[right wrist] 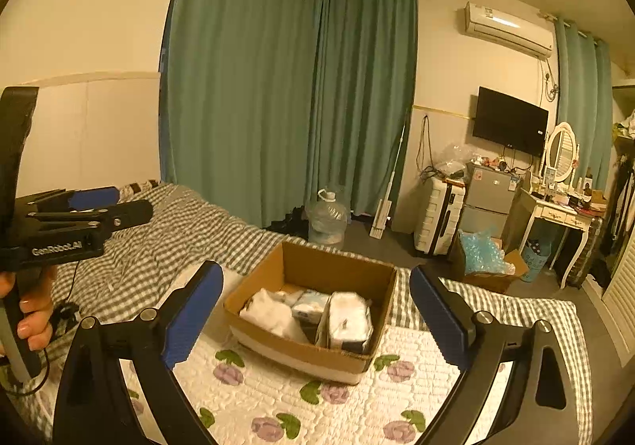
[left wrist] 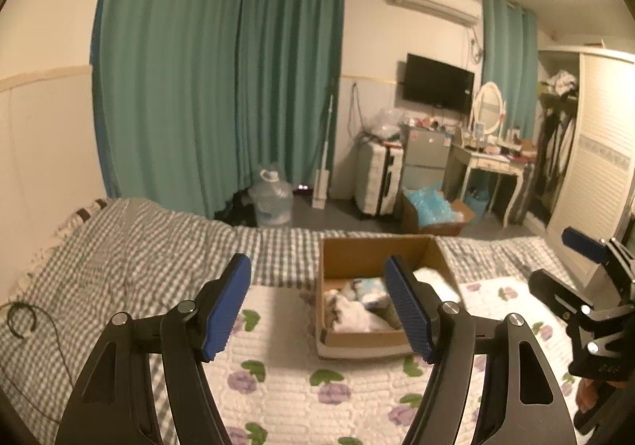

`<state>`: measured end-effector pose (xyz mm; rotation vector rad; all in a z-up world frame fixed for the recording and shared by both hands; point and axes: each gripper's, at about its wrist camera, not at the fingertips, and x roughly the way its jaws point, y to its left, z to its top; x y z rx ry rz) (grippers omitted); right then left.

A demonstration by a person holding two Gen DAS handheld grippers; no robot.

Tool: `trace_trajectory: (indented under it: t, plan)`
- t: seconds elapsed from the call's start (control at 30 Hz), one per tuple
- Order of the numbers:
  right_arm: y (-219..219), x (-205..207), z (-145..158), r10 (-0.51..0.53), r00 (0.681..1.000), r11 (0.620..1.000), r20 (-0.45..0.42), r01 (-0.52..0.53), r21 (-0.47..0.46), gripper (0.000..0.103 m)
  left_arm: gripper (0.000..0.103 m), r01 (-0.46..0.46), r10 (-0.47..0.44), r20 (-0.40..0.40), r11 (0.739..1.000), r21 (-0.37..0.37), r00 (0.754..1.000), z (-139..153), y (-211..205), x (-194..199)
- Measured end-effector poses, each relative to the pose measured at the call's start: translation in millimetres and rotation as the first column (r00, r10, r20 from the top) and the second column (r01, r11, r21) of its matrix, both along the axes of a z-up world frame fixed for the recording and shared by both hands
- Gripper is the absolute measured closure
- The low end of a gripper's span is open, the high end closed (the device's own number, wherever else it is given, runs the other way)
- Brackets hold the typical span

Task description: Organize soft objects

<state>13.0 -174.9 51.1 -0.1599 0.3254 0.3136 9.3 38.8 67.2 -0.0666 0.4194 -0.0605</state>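
An open cardboard box (left wrist: 337, 254) (right wrist: 349, 270) stands on the bed. Inside lie white soft bundles (right wrist: 274, 314) (left wrist: 349, 312) and plastic-wrapped white packs (right wrist: 349, 320). My left gripper (left wrist: 317, 308) is open and empty, raised above the bed just left of and in front of the box; it also shows at the left edge of the right wrist view (right wrist: 95, 203). My right gripper (right wrist: 317, 320) is open and empty, hovering in front of the box; it also shows at the right edge of the left wrist view (left wrist: 555, 262).
The bed has a floral white quilt (right wrist: 317, 397) and a grey checked blanket (left wrist: 139, 246). A black cable (left wrist: 24, 320) lies on the blanket at left. Beyond the bed are green curtains (right wrist: 278, 108), a water jug (right wrist: 327, 219), a suitcase (right wrist: 438, 215), another box with blue wrap (right wrist: 484, 266) and a dressing table (right wrist: 563, 215).
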Motion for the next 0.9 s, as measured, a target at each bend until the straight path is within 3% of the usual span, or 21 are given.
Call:
trace_trajectory:
  t: [0.2, 0.5, 0.9]
  plan:
    - [0.1, 7.5, -23.6, -0.014, 0.998, 1.000, -0.065, 0.015, 0.016, 0.007, 0.032, -0.017, 0.017, -0.002, 0.999, 0.044, 1.000, -25.1, -7.4, 1.8]
    - [-10.2, 23.6, -52.3, -0.045, 0.992, 0.999, -0.115, 0.048, 0.017, 0.007, 0.032, -0.004, 0.009, -0.086, 0.998, 0.061, 0.996, -60.4, -15.1, 20.7]
    - [-2.6, 34.9, -65.1, -0.049, 0.991, 0.999, -0.126, 0.047, -0.016, 0.007, 0.032, -0.014, 0.023, -0.115, 0.996, 0.083, 0.993, -77.1, -13.1, 32.2]
